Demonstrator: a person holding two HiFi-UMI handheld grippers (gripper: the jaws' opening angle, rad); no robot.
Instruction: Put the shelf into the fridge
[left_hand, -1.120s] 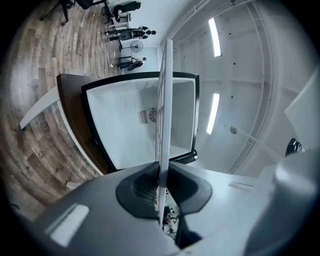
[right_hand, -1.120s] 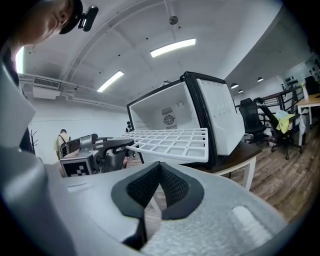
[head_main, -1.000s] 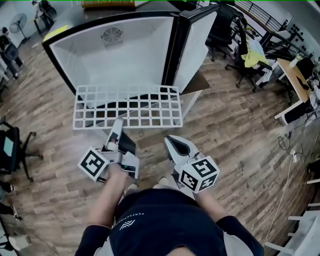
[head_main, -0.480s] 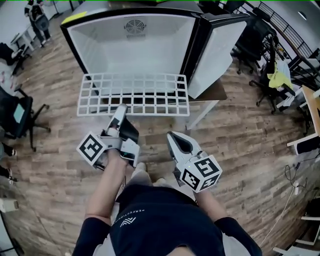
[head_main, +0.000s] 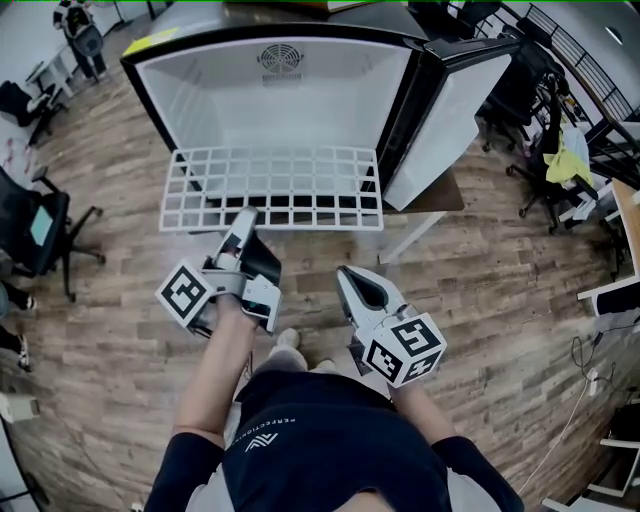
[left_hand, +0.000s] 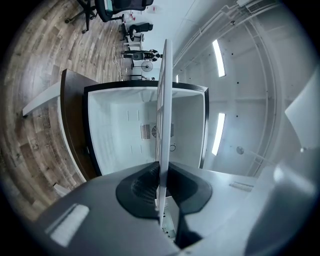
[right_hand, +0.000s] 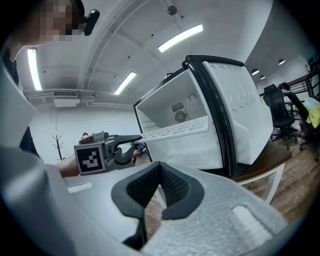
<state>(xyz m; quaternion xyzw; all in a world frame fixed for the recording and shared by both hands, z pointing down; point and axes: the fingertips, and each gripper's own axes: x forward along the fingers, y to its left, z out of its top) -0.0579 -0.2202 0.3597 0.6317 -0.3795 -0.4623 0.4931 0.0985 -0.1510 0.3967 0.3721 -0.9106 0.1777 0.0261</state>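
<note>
1. The fridge (head_main: 270, 95) stands open on a brown table (head_main: 432, 196). Its white inside is bare, with a round fan grille on the back wall.
2. The door (head_main: 450, 110) is swung wide to the right. Its lower inner edge comes just beside the shelf's right far corner.
3. The shelf (head_main: 272, 187), a white wire grid, is held about flat in front of the opening. Its far edge is at the mouth of the fridge, and it spans nearly the full width between the side walls.
4. The left gripper (head_main: 243, 220) is clamped on the shelf's near edge, left of the middle. Its own view shows the wire edge-on between the pressed pads.
5. The right gripper (head_main: 346, 276) has its jaws together on nothing. It sits apart from the shelf, below the near edge towards the right.
6. Open wooden floor (head_main: 490, 290) lies on both sides of the person. A chair (head_main: 40, 230) stands well off to the left.
</note>
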